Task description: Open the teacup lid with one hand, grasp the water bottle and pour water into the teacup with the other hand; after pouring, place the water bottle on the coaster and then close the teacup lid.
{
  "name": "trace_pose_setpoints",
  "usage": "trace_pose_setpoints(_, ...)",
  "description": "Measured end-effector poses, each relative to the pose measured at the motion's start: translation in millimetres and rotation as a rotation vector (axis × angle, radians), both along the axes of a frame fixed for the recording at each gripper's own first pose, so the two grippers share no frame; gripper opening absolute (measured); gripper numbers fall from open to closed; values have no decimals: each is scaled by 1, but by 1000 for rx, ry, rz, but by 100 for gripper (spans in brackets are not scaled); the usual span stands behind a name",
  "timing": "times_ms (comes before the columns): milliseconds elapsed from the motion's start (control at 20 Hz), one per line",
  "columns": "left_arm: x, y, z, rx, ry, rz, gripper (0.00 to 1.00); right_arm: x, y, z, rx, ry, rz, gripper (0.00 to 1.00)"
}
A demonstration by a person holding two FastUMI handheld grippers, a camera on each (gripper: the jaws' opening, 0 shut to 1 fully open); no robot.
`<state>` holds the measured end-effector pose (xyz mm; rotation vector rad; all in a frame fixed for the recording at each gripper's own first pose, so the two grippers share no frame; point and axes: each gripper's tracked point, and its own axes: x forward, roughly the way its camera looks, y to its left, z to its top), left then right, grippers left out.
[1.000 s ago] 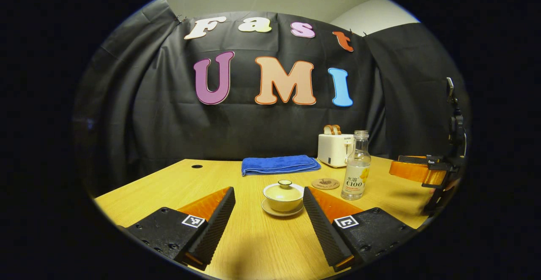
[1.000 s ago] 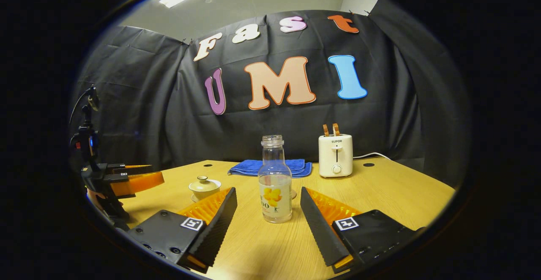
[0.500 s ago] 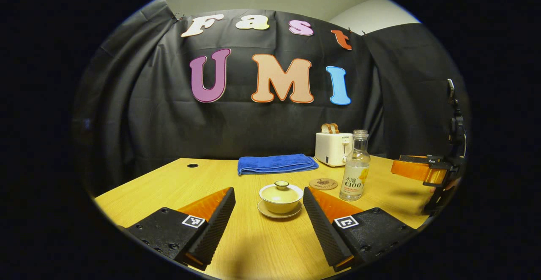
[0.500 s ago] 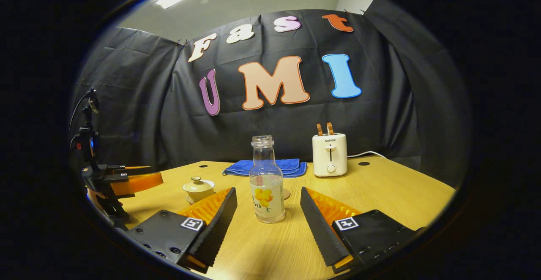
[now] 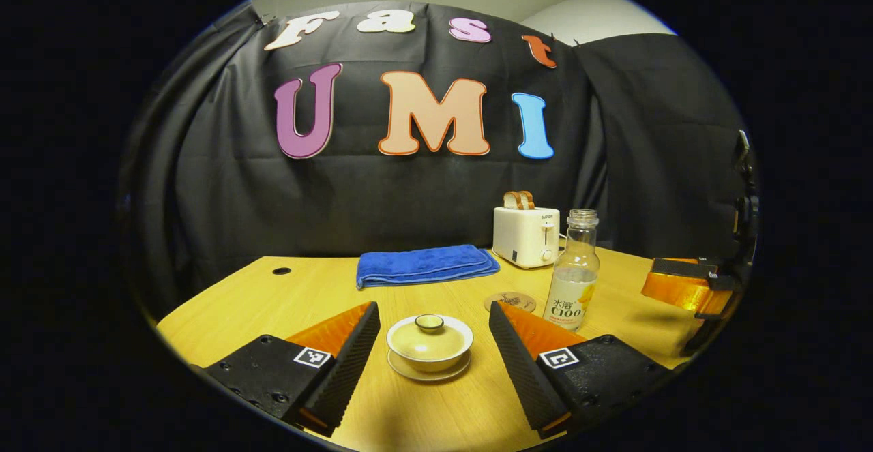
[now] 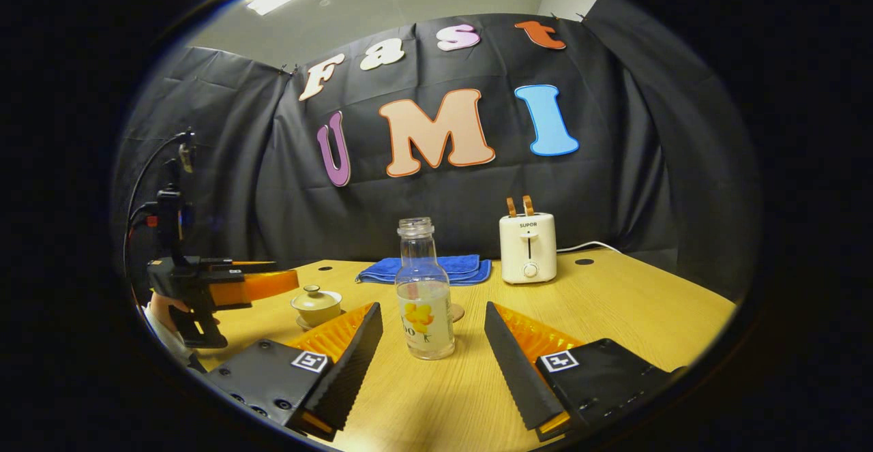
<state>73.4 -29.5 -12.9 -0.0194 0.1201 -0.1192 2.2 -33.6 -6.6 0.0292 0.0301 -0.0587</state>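
Pale wooden tabletop (image 5: 307, 292) carries everything. Left gripper (image 5: 432, 343), spread wide and holding nothing, has the small cream lidded teacup on its saucer (image 5: 430, 344) straight ahead between its fingers, lid knob (image 5: 430, 322) upright, so this hand looks the nearer one for lifting the lid. Right gripper (image 6: 431, 346), equally wide and empty, frames the clear, uncapped, upright glass water bottle (image 6: 424, 295) dead ahead. Beyond it lies the round brown coaster (image 5: 510, 301), just beside the bottle; further back sit a folded blue towel (image 5: 426, 264) and a white toaster (image 5: 526, 236).
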Motion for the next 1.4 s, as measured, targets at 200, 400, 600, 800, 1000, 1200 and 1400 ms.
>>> trace_pose_setpoints(200, 20, 0, -14, 10, 54, -4, 95, -1, -4, 2, 6, -2, -9, 94)
trace_pose_setpoints(400, 33, 3, -32, 14, 109, 3, 94, -1, -8, 2, 25, -2, -13, 95)
trace_pose_setpoints(600, 41, 4, -45, 14, 148, 4, 87, -2, -13, 3, 30, -4, -21, 94)
trace_pose_setpoints(800, 42, 3, -48, 22, 161, 5, 78, -2, -16, 4, 33, -6, -27, 94)
trace_pose_setpoints(1000, 45, 6, -48, 44, 161, 17, 70, -2, -17, 5, 37, -7, -29, 95)
trace_pose_setpoints(1200, 47, 5, -49, 54, 165, 12, 58, -2, -18, 6, 37, -9, -31, 94)
trace_pose_setpoints(1400, 46, 6, -49, 54, 162, 14, 58, -3, -19, 7, 46, -9, -31, 96)
